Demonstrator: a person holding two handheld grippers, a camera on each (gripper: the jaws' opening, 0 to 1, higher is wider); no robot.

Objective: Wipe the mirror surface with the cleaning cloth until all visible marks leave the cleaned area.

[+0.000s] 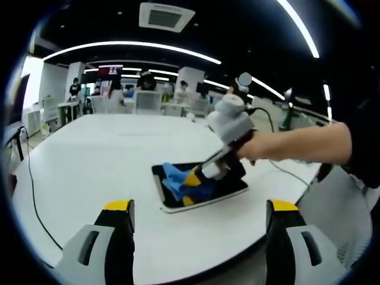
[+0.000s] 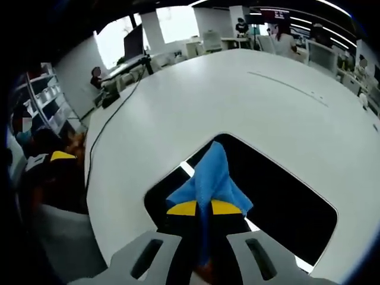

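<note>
Right gripper (image 2: 204, 208) is pinching the blue cleaning cloth (image 2: 211, 178) tight between its yellow-tipped jaws and pressing it onto the dark mirror (image 2: 285, 202), which lies flat on the white table (image 2: 237, 89), while the left gripper (image 1: 200, 215) hangs near the table edge, jaws spread wide, holding nothing.
</note>
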